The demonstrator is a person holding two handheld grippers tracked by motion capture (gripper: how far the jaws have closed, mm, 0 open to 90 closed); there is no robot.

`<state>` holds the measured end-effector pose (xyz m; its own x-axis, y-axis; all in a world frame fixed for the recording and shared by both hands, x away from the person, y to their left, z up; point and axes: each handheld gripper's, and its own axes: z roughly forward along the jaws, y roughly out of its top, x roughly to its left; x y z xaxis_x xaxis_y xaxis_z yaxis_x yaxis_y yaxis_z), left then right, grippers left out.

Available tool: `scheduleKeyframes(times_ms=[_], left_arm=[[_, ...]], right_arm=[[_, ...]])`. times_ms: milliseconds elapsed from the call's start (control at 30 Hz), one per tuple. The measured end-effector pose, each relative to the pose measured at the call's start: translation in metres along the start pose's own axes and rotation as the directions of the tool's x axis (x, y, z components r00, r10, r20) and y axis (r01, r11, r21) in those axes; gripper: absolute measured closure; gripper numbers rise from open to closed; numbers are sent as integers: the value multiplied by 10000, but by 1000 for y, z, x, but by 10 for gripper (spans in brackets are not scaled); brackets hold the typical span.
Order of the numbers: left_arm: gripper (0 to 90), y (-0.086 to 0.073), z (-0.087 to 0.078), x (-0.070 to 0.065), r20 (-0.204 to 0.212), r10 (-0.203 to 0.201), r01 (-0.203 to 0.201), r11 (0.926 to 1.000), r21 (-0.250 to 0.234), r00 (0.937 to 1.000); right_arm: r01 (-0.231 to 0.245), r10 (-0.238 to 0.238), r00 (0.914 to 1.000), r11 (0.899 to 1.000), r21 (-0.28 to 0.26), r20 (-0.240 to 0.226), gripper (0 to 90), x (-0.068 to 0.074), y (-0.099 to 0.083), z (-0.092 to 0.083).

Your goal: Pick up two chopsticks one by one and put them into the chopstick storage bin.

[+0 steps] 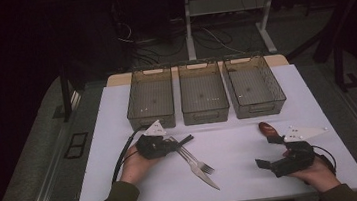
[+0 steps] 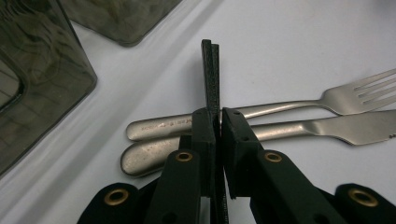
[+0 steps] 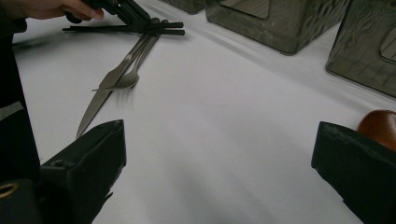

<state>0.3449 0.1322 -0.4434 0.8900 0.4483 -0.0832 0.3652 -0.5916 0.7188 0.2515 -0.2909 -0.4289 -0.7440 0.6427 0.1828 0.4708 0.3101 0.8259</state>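
Lying on table (image 1: 125, 186): 1 fork (image 1: 193, 160), 1 knife (image 1: 203, 175), 3 bins (image 1: 203, 94).

Dim room, dark surroundings, lit white table (image 1: 234, 175), soft shadows, slightly grainy.

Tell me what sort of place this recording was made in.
Probably a lab or workshop bench set up for recording, not a kitchen: a white-covered table in a dark room, three empty smoky translucent plastic bins in a row, and loose cables around a desk frame on the floor behind.
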Motion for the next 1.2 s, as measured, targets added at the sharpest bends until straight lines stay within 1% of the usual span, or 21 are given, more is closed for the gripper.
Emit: scheduleKeyframes(times_ms=[33, 167, 333, 367, 400, 467, 533, 600, 700, 767, 833, 867, 967, 1000, 1033, 1067, 1100, 1133, 1167, 1200], left_arm=[[823, 0, 0, 0, -63, 40, -41, 10000, -28, 10000], [775, 0, 1, -1, -53, 25, -26, 10000, -94, 10000], [719, 1, 0, -1, 30, -3, 4, 9998, -212, 10000], [719, 1, -1, -1, 0, -17, 17, 9998, -217, 10000], [690, 1, -3, -1, 0, -70, 70, 9995, -297, 10000], [664, 1, -7, -2, -17, -176, 175, 9990, -417, 9998], [636, 1, -12, -2, -19, -204, 203, 9985, -515, 9998], [628, 0, -19, -4, -116, -213, 205, 9977, -643, 9997], [612, -5, -29, -6, -208, -270, 253, 9964, -803, 9994], [612, -10, -36, -8, -326, -264, 239, 9969, -748, 9991], [612, -18, -43, -9, -435, -372, 342, 9971, -677, 9984], [613, -18, -43, -9, -435, -372, 342, 9971, -677, 9984], [622, -27, -50, -9, -540, -474, 442, 9973, -592, 9974], [626, -33, -54, -9, -613, -579, 544, 9968, -583, 9964], [630, -33, -54, -9, -613, -579, 544, 9968, -583, 9964], [630, -37, -56, -9, -620, -589, 553, 9968, -575, 9963], [638, -40, -57, -10, -641, -646, 610, 9966, -562, 9959], [651, -47, -58, -10, -610, -822, 790, 9954, -538, 9947], [653, -47, -58, -10, -610, -822, 790, 9954, -538, 9947], [653, -50, -57, -11, -646, -905, 874, 9949, -495, 9938]], right_arm=[[-1, 1, 10000, 10000, -1, -2, 25, 0, 0, 0], [8, -8, 10000, 10000, -5, -1, 25, 0, 0, 0], [17, -17, 10000, 10000, -15, -5, 25, 0, 0, 0], [17, -17, 10000, 10000, -15, -5, 25, 0, 0, 0], [6, -6, 10000, 10000, -19, -5, 25, 0, 0, 0], [-10, 10, 10000, 10000, -15, -15, 25, 0, 0, 0], [-10, 10, 10000, 10000, -20, -24, 25, 0, 0, 0], [-13, 13, 10000, 10000, -21, -29, 25, 0, 0, -1], [-18, 18, 10000, 10000, -29, -29, 25, 0, 0, -1], [-23, 23, 10000, 10000, -29, -30, 25, 0, 0, -1], [-24, 24, 10000, 10000, -23, -23, 25, 0, 0, 0], [-11, 11, 10000, 10000, -20, -27, 25, 0, 0, -1], [-26, 26, 10000, 10000, -21, -19, 25, 0, 0, 0], [-22, 22, 10000, 10000, -18, -24, 25, 0, 0, 0], [-18, 18, 10000, 10000, -21, -33, 25, 0, 0, 0], [-18, 18, 10000, 10000, -21, -33, 25, 0, 0, 0], [-23, 23, 10000, 10000, -12, -30, 25, 0, 0, 0], [-19, 19, 10000, 10000, 3, -32, 25, 0, 0, 0], [-18, 18, 10000, 10000, 0, -25, 25, 0, 0, 0], [-18, 18, 10000, 10000, 0, -25, 25, 0, 0, 0]])
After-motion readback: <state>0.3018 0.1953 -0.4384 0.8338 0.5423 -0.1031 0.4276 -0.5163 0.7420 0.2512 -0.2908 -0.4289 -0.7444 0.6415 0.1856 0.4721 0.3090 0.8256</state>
